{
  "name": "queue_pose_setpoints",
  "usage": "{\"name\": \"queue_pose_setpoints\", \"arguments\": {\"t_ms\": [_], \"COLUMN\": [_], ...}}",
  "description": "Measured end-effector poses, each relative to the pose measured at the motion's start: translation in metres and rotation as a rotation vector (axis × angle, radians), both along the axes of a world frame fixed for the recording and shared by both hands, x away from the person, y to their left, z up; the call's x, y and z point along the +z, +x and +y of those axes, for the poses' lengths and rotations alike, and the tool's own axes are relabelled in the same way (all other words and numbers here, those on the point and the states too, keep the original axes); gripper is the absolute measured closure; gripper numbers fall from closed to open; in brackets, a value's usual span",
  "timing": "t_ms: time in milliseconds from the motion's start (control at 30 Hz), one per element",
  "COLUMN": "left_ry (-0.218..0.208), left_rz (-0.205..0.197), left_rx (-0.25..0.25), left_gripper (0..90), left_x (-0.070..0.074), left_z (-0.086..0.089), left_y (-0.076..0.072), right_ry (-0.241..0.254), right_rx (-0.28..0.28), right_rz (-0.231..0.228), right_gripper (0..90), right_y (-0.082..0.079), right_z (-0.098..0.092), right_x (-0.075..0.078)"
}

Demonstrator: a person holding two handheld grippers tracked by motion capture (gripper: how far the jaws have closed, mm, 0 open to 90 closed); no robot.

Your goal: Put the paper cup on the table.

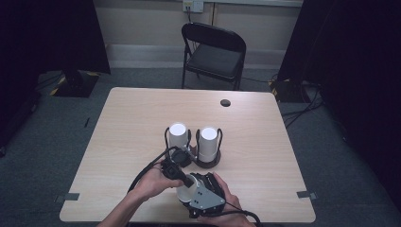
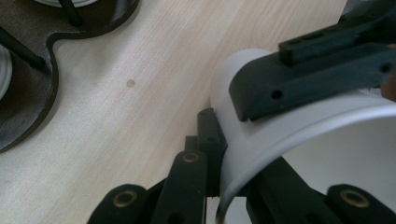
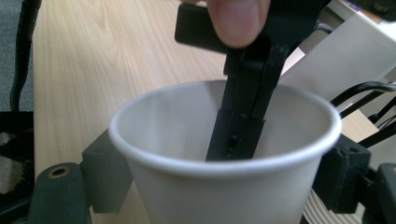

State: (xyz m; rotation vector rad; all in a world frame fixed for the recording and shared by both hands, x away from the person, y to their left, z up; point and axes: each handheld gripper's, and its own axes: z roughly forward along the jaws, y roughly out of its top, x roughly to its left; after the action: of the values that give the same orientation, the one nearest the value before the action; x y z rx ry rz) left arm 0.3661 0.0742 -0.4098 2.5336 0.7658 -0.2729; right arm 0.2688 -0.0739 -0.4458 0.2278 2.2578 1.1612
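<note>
A black folding chair (image 1: pixel 213 53) stands at the top centre, behind a light wooden table (image 1: pixel 132 118) with a round cable hole (image 1: pixel 225 102) near its far edge.

Your high view is dim overall: the wooden table (image 1: pixel 142 123) is evenly lit from above, while the black curtains at both sides sink into near-total darkness, and the picture is soft and low in detail. Shadows under the two upright white cups (image 1: pixel 194 137) are faint. In your right gripper view the paper cup (image 3: pixel 224 154) sits too close, its rim blurred. Your left gripper view is sharper on the wood grain, with its cup wall (image 2: pixel 327 140) washed pale.
</note>
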Motion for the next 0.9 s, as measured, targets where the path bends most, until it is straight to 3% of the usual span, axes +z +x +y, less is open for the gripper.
{"name": "queue_pose_setpoints", "arguments": {"t_ms": [367, 567, 900], "left_ry": [-0.007, -0.034, -0.058], "left_rz": [0.002, 0.0, -0.017], "left_rx": [0.008, 0.014, 0.019], "left_gripper": [87.8, 86.8, 77.6], "left_x": [-0.0024, -0.0011, 0.0003], "left_z": [-0.0013, 0.0014, 0.0078], "left_y": [-0.0007, 0.0002, 0.0029], "right_ry": [0.01, 0.023, 0.031], "right_rx": [0.0, -0.003, -0.014], "right_rz": [0.017, 0.014, 0.033], "right_gripper": [22.2, 22.8, 23.0], "right_y": [-0.0009, 0.0001, 0.0036], "right_z": [-0.0015, -0.0026, -0.0042], "right_x": [0.0037, 0.0051, 0.0042]}}
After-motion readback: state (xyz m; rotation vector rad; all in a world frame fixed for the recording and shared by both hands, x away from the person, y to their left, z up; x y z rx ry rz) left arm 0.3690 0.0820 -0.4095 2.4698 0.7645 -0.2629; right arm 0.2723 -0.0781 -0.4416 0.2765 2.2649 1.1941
